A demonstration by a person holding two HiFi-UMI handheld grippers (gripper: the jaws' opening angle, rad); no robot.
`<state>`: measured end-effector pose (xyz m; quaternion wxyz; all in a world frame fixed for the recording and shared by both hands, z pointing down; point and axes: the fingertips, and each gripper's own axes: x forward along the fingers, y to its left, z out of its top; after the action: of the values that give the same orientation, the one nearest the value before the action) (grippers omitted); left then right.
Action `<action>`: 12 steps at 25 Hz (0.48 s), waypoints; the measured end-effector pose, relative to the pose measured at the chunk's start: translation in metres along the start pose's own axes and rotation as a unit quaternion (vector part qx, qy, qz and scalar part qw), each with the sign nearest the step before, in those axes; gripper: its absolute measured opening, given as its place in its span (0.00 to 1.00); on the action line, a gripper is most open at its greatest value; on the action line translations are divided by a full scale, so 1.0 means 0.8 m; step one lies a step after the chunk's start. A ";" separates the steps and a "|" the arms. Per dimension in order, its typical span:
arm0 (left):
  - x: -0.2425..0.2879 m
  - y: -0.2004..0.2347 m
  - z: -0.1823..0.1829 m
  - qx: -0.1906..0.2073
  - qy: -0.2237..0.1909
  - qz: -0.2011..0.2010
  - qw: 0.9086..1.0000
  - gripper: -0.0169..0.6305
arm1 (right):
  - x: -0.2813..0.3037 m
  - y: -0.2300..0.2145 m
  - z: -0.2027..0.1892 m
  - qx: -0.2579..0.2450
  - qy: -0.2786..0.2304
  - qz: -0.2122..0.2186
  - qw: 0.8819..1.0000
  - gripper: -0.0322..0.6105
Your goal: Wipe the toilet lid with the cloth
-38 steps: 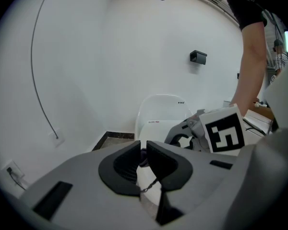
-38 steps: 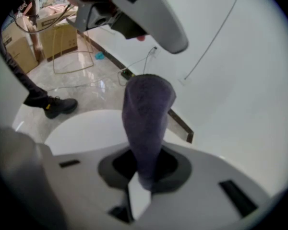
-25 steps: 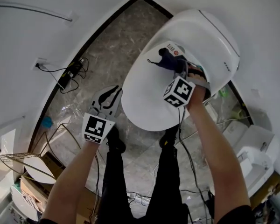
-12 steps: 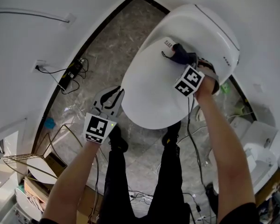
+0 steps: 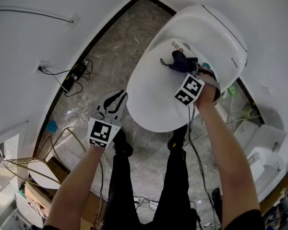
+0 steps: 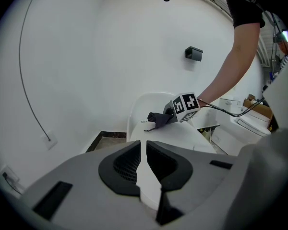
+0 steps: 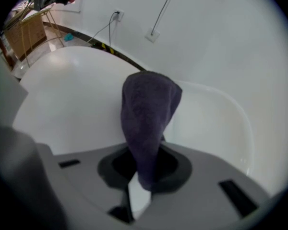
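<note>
The white toilet lid (image 5: pixel 153 90) is closed, seen from above in the head view. My right gripper (image 5: pixel 186 70) is shut on a dark purple cloth (image 5: pixel 179 61) that rests on the lid near its back end by the tank. In the right gripper view the cloth (image 7: pixel 146 123) hangs from between the jaws over the lid (image 7: pixel 72 99). My left gripper (image 5: pixel 113 102) hovers over the floor beside the lid's front left edge, jaws closed with nothing between them. From the left gripper view the cloth (image 6: pixel 157 119) and lid (image 6: pixel 182 140) lie ahead.
A marble floor (image 5: pixel 105 66) surrounds the toilet. Cables and a power strip (image 5: pixel 72 75) lie by the left wall. The person's legs and shoes (image 5: pixel 120 145) stand at the lid's front. Boxes and a wire rack (image 5: pixel 24 171) sit lower left; white fixtures (image 5: pixel 264 152) at right.
The right gripper carried the cloth toward the back of the lid, then slightly back toward the front and left. The left gripper stayed put.
</note>
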<state>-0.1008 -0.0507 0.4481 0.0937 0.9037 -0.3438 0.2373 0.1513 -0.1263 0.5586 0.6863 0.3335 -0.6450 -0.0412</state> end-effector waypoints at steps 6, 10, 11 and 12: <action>-0.001 0.000 0.000 -0.008 -0.007 0.002 1.000 0.10 | -0.015 0.026 0.021 -0.002 -0.016 0.004 1.000 0.15; 0.001 0.002 -0.001 -0.009 -0.008 0.003 1.000 0.10 | -0.023 0.040 0.039 -0.008 -0.028 0.001 1.000 0.15; 0.001 0.003 -0.001 -0.010 -0.009 0.003 1.000 0.10 | -0.025 0.043 0.044 -0.010 -0.031 0.000 0.999 0.15; 0.001 0.003 -0.001 -0.010 -0.009 0.003 1.000 0.10 | -0.027 0.046 0.050 -0.013 -0.034 0.001 0.999 0.15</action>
<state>-0.1025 -0.0523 0.4492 0.0989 0.9036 -0.3501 0.2263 0.0977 -0.1033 0.5571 0.6685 0.3227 -0.6673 -0.0601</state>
